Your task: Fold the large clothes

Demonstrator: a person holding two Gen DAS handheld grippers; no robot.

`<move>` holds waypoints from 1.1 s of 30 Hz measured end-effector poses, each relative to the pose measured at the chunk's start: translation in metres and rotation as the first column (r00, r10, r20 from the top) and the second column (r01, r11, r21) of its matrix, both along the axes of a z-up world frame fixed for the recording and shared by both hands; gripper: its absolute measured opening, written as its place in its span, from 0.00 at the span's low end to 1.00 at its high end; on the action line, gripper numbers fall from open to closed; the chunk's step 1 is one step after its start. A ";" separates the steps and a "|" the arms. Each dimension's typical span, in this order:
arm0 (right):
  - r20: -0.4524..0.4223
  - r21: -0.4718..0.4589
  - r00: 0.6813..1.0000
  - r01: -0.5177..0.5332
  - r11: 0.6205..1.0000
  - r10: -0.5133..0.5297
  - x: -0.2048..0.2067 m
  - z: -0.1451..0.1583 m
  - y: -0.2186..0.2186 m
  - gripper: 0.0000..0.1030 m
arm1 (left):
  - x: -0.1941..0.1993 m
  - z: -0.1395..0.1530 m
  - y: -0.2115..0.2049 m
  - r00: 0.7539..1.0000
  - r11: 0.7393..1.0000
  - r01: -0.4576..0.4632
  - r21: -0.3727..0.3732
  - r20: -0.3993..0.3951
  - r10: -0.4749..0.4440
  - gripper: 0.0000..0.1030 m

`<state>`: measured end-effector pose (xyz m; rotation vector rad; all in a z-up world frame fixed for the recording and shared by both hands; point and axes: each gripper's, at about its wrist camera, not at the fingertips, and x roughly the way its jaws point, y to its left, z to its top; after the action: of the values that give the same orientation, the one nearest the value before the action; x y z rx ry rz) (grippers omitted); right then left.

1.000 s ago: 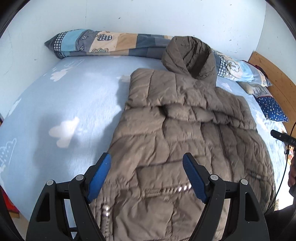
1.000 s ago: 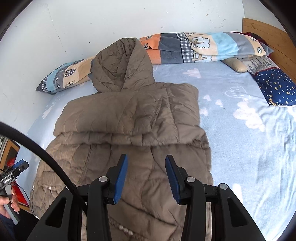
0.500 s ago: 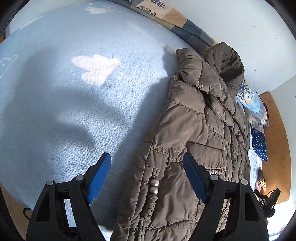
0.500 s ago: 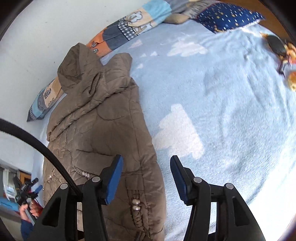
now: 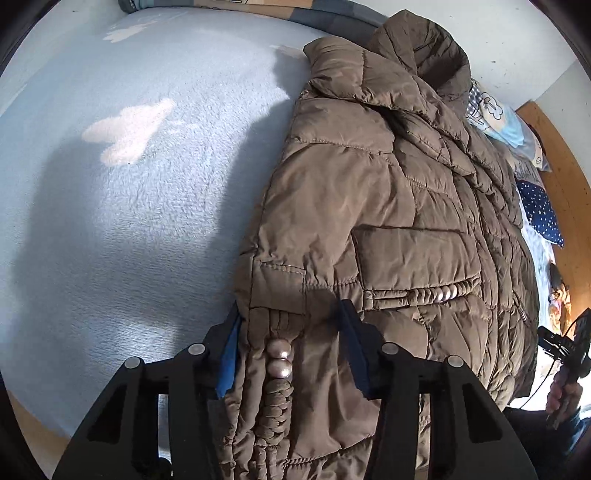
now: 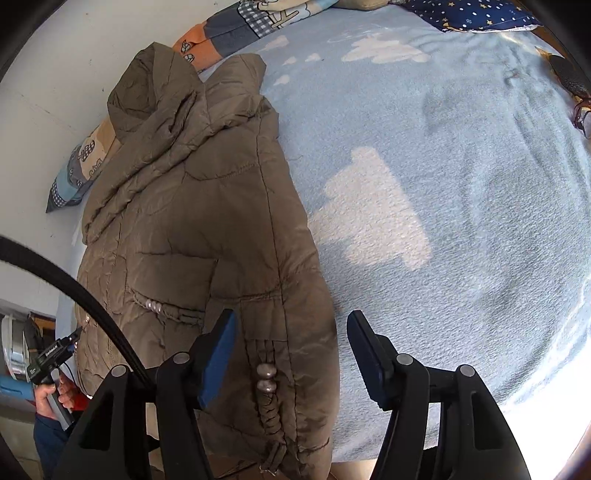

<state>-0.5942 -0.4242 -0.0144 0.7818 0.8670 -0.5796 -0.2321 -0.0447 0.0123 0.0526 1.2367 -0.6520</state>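
A brown quilted hooded jacket (image 5: 388,206) lies flat on the light blue bed, hood toward the wall. My left gripper (image 5: 290,347) is at the jacket's near left hem corner. Its jaws are closing, with the beaded hem edge bunched between the blue pads and both pads touching the fabric. In the right wrist view the jacket (image 6: 207,206) fills the left half. My right gripper (image 6: 291,354) straddles the near right hem corner. Its jaws are opening: the left pad is over the fabric, the right pad stands off the jacket's edge above the blanket.
The cloud-patterned blue blanket (image 6: 443,184) spreads wide to the right, and also left of the jacket (image 5: 129,221). Patchwork pillows (image 6: 236,33) line the white wall. A navy star pillow (image 5: 539,214) lies by the wooden headboard (image 5: 565,166). A black cable (image 6: 92,295) crosses the lower left.
Both grippers sank closer to the jacket's hem. The left jaws narrowed around the left hem corner. The right jaws widened across the right hem corner.
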 end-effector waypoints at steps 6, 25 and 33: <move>-0.064 -0.047 0.995 -0.076 0.996 0.073 0.018 -0.009 0.012 0.23 | -0.017 0.011 -0.004 0.996 0.998 0.054 0.014 0.072 -0.055 0.26; -0.143 -0.195 0.990 -0.033 0.980 0.005 0.001 0.023 0.036 0.27 | -0.024 0.019 0.000 0.991 0.996 0.074 0.057 0.103 -0.080 0.36; 0.015 -0.305 0.999 0.045 0.951 -0.042 -0.003 0.065 0.042 0.44 | -0.025 0.075 -0.011 0.945 0.999 0.039 -0.003 0.324 -0.036 0.48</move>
<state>-0.5975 -0.3821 0.0508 0.5216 0.7308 -0.7293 -0.2575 -0.0557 0.0873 0.1700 0.9166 -0.6529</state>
